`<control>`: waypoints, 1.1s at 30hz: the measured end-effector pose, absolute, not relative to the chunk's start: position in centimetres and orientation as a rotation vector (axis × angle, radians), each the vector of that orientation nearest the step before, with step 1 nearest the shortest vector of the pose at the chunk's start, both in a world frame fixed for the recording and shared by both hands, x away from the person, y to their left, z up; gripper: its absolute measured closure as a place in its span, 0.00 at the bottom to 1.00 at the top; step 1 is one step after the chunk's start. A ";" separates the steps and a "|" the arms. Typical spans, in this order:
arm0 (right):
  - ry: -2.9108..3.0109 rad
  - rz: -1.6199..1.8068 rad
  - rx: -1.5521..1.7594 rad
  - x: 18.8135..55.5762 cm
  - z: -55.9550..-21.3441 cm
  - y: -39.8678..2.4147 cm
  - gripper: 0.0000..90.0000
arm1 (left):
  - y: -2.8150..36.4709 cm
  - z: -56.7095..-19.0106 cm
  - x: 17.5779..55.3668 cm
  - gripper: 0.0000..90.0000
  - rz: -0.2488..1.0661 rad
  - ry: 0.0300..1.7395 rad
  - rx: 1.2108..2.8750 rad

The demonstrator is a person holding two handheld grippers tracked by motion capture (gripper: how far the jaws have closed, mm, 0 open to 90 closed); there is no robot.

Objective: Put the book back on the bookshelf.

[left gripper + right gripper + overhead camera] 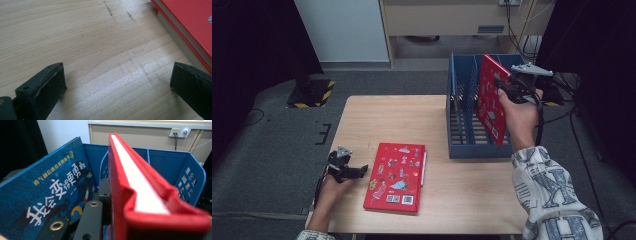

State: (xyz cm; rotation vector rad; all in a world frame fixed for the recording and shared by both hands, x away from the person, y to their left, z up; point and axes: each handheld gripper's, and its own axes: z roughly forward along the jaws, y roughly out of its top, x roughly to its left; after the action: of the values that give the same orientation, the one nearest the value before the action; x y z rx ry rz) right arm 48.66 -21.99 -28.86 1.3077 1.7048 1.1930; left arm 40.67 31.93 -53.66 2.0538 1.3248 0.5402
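We see the right gripper point(508, 89), fingers clamped on an upright red hardcover book point(490, 98), held above a blue slotted plastic file rack point(462, 131) containing a blue picture book point(42, 195). The left gripper point(362, 170), fingers apart, rests on the wooden surface point(382, 120) beside a second red book point(397, 176).

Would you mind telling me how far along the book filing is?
Done: a blue picture book already stands in the blue plastic rack. In hand: the right hand-held gripper holds a red hardcover book upright over the rack. Left: another red book lies flat on the wooden table.
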 end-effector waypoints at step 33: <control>1.694 1.167 1.353 52.7 -31.2 -20.8 0.88 | 31.9 -53.7 40.7 0.00 0.540 1.326 2.050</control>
State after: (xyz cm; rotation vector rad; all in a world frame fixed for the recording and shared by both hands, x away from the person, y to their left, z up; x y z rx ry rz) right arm 52.66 -20.82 -31.23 1.3530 1.6936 1.1668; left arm 40.70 31.86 -53.67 2.0503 1.3262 0.5395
